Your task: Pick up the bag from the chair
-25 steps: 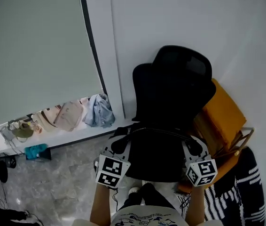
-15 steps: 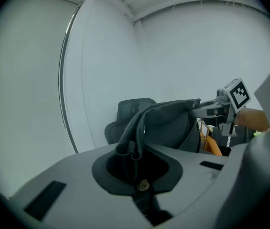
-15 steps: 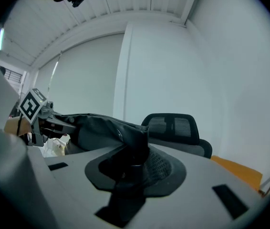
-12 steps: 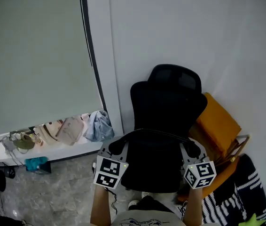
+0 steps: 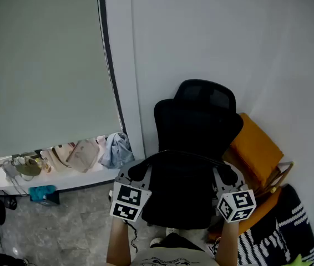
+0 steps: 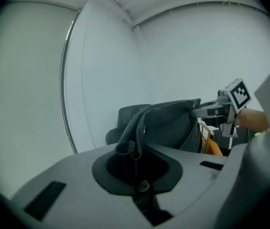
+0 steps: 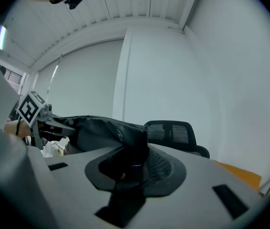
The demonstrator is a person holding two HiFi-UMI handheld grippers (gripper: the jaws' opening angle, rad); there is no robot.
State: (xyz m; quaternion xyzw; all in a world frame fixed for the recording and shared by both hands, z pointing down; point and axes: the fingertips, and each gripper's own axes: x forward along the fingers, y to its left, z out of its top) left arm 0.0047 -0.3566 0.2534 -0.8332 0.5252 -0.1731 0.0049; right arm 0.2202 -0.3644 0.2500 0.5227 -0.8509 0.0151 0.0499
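A black bag hangs stretched between my two grippers, in front of the black office chair. My left gripper is shut on the bag's left upper edge, and my right gripper is shut on its right upper edge. In the left gripper view the bag runs from my left gripper across to the right gripper, with the chair behind it. In the right gripper view the bag bunches at my right gripper, and the chair's mesh back stands beyond.
An orange chair leans against the wall to the right of the office chair. A black-and-white striped cloth lies at the lower right. Clothes are piled on a low ledge at the left, under a window blind. White wall stands close behind the chair.
The office chair now sits lower and smaller in the head view. Both grippers stay shut on the bag, at about the same place in the picture.
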